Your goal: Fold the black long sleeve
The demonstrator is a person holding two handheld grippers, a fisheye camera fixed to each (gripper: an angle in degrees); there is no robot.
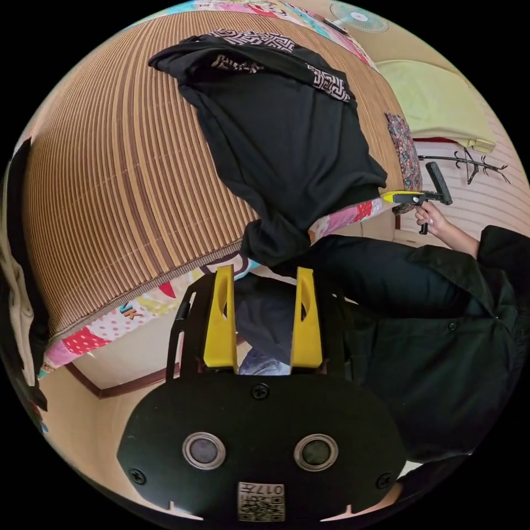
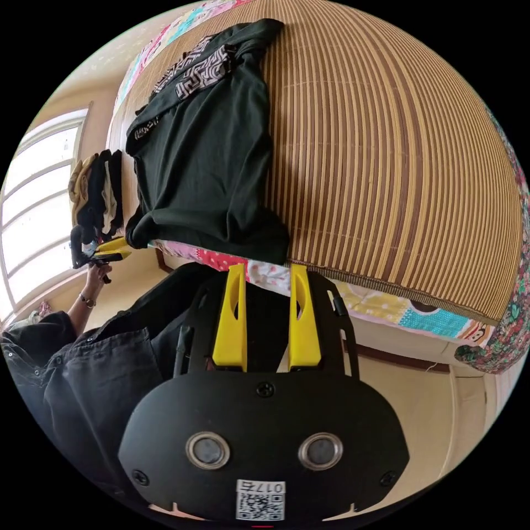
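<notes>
Black long sleeve (image 1: 281,138) is lying part-folded on striped mat (image 1: 110,182), hem end drooping over bed edge toward the person. Long axis is running away from both tools. Left gripper (image 1: 264,317) is sitting w/ jaws apart, empty, just short of the hanging hem. Right gripper (image 2: 267,314) is likewise parted, empty, also near. Sleeves are tucked under, can't make them out.

We see the left gripper view looking from beside the bed edge, past its own jaws, up along the striped mat (image 1: 110,182); the right gripper view faces the same mat from the opposite side, equally near. The 2 views share the black long sleeve (image 1: 276,138)
</notes>
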